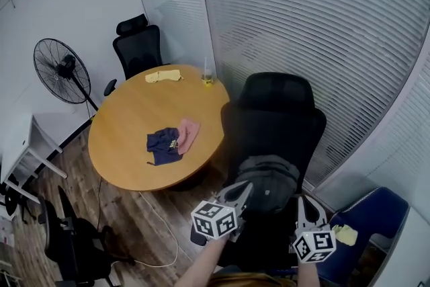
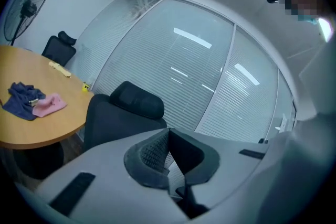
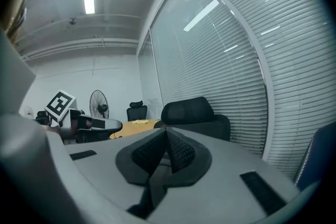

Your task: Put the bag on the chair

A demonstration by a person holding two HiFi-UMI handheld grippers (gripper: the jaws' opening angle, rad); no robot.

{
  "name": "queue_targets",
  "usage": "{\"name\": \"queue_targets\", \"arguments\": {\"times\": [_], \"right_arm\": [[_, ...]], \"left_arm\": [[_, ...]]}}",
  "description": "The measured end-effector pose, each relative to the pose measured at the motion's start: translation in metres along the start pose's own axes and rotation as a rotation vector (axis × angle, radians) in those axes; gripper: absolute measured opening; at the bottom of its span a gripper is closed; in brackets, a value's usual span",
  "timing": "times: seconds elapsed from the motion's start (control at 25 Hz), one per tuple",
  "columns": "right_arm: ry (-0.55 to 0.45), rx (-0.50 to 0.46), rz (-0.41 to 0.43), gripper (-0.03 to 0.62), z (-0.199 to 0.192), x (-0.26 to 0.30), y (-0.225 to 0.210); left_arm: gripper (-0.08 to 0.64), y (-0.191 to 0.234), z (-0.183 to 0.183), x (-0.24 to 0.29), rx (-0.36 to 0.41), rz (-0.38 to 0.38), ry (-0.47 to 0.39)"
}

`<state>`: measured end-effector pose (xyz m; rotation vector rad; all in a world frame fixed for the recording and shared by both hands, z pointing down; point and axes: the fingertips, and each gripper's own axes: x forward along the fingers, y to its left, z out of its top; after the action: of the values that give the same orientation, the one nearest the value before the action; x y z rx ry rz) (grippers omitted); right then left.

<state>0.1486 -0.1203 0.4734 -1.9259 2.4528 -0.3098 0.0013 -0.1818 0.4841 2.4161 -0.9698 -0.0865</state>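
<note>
Bag (image 1: 269, 179): lay on chair (image 1: 277, 101) seat, placement judged complete | left tongs (image 1: 246, 187): clenched, empty, before chair | right tongs (image 1: 303, 199): same, nothing left to carry

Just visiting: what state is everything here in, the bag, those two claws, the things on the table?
Bag: lying on the black chair's seat, not held.
Left gripper: jaws shut, nothing between them.
Right gripper: jaws shut, nothing between them.
Blue cloth: crumpled on the table, touching the pink cloth.
Cup: upright, straw in it.
Fan: standing; cannot tell whether it runs.
</note>
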Motion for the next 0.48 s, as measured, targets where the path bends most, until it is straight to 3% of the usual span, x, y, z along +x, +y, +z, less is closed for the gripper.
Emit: {"name": "queue_targets", "arguments": {"times": [0.48], "right_arm": [[0.009, -0.061, 0.017, 0.012, 0.001, -0.006, 0.011]], "left_arm": [[0.023, 0.003, 0.005, -0.022, 0.013, 0.051, -0.022]]}}
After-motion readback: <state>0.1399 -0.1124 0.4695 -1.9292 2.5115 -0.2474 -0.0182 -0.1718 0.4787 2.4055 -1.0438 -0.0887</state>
